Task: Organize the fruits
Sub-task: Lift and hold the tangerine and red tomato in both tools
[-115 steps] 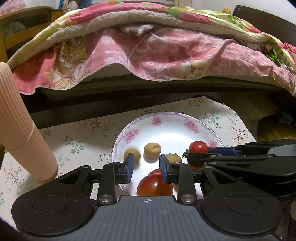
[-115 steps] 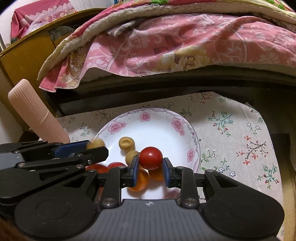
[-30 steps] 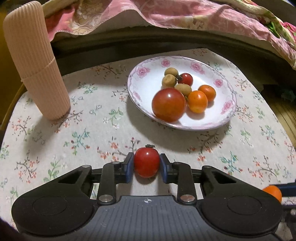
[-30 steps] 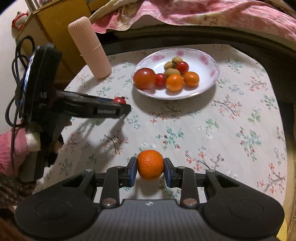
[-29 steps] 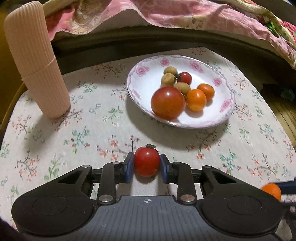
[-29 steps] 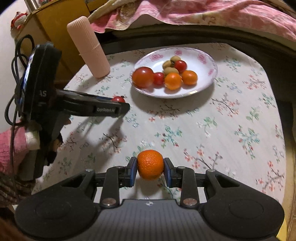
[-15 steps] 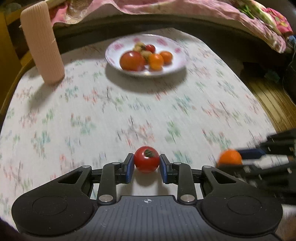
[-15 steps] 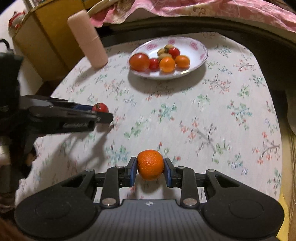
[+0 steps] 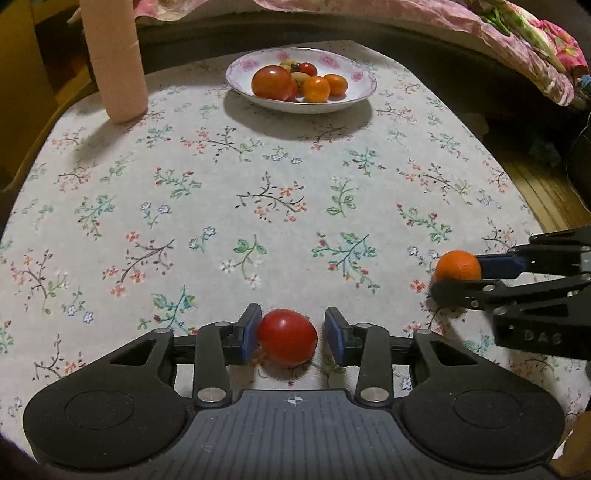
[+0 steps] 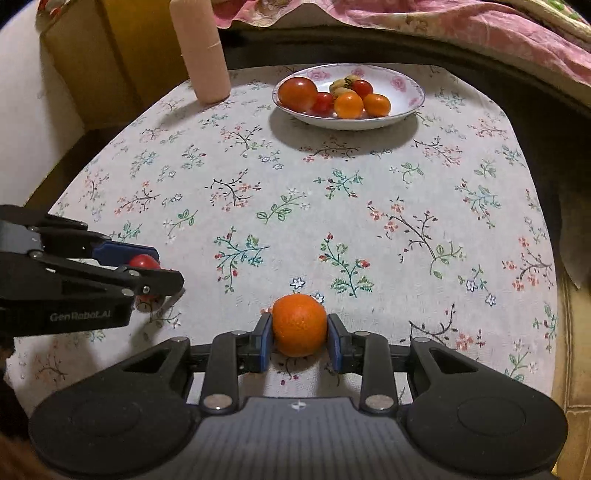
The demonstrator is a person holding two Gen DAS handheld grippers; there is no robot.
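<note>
A small red tomato sits between the pads of my left gripper low over the near table; the jaws stand a little apart, with a gap on the tomato's right side. It also shows in the right wrist view. My right gripper is shut on a small orange, also seen in the left wrist view. A floral plate at the far end holds a big tomato, small tomatoes, oranges and brown fruits.
A tall pink ribbed cylinder stands at the far left of the flowered tablecloth. A pink quilt hangs over the bed behind. Wooden furniture lies to the left, and the table edge and floor to the right.
Both grippers have pulled back from the plate to the near side of the table, carrying their fruits. My left gripper's jaws have opened slightly around the red tomato.
</note>
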